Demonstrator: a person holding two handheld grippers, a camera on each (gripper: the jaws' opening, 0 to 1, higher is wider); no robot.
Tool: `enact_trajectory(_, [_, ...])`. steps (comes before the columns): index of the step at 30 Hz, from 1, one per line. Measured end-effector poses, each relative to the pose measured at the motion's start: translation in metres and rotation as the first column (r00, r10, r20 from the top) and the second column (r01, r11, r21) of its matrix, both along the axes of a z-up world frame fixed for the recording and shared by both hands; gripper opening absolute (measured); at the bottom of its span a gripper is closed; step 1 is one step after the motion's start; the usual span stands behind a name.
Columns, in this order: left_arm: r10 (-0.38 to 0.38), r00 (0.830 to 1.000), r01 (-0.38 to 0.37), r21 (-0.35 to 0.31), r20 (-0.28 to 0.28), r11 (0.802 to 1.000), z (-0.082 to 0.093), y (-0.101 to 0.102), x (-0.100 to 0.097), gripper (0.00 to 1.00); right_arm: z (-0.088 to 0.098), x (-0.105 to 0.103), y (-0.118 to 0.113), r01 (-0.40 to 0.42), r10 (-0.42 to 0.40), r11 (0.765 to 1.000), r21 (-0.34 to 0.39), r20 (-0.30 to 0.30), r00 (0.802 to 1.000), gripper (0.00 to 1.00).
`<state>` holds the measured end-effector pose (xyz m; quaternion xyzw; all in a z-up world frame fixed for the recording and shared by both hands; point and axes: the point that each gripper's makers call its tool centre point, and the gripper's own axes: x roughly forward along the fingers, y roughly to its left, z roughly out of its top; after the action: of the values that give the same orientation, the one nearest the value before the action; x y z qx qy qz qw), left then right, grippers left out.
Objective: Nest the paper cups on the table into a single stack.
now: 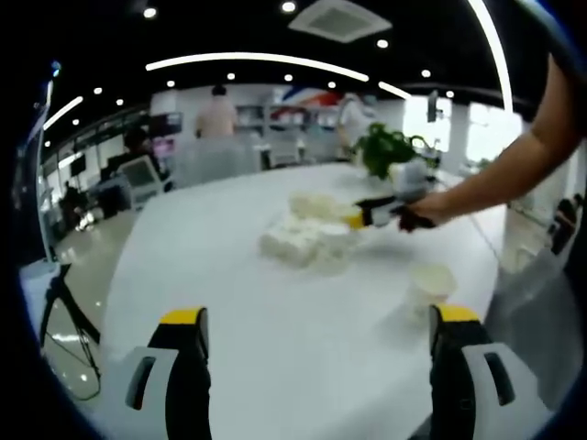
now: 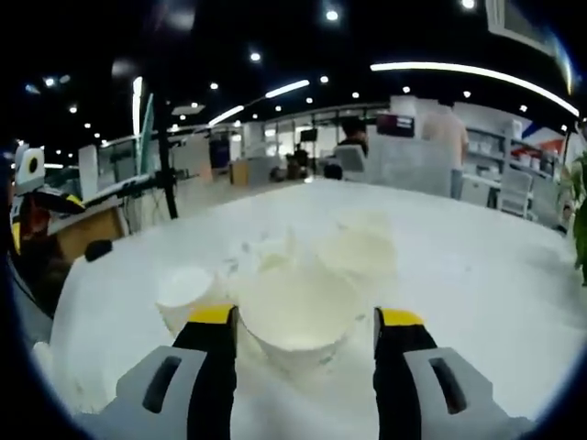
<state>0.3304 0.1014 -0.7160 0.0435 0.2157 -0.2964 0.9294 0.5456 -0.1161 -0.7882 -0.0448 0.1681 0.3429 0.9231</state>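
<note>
Several white paper cups (image 1: 307,240) lie bunched together in the middle of the white table (image 1: 229,302). One more cup (image 1: 431,280) stands apart, just beyond my left gripper's (image 1: 319,315) right jaw. The left gripper hovers open over bare table. My right gripper (image 1: 365,216), held by a person's hand (image 1: 417,216), reaches into the bunch from the right. In the right gripper view, the right gripper (image 2: 307,317) is open, with its jaws on either side of a wide cup (image 2: 295,316), close to its walls. Another cup (image 2: 183,293) sits to the left, and more cups (image 2: 362,247) lie behind.
A potted green plant (image 1: 390,151) stands at the table's far end, behind the hand. Chairs and desks ring the table, and people stand in the background. A tripod (image 1: 60,302) stands on the floor to the left. The table's edge (image 2: 64,302) curves close on the left.
</note>
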Motion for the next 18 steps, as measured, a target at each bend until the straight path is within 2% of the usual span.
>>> enact_trajectory(3, [0.002,1.000,-0.002,-0.006,0.001,1.000,0.0009,-0.0006,0.0008,0.99,-0.0002,0.0015,0.0055,-0.004,0.004,1.000,-0.007,-0.008,1.000,0.50])
enact_trajectory(11, [0.011,1.000,-0.011,-0.016,-0.001,1.000,0.0008,0.0019,-0.0014,0.99,-0.0002,0.0021,0.0096,0.009,-0.009,1.000,0.004,-0.009,1.000,0.47])
enact_trajectory(16, [0.019,1.000,-0.019,-0.018,-0.004,1.000,-0.0001,0.0048,-0.0029,0.99,-0.0046,0.0007,0.0096,0.023,-0.022,1.000,0.007,-0.037,0.999,0.50])
enact_trajectory(18, [0.021,1.000,-0.021,-0.020,-0.005,1.000,0.0002,0.0045,-0.0031,0.99,-0.0062,0.0007,0.0088,0.021,-0.021,1.000,-0.004,-0.032,0.999,0.47])
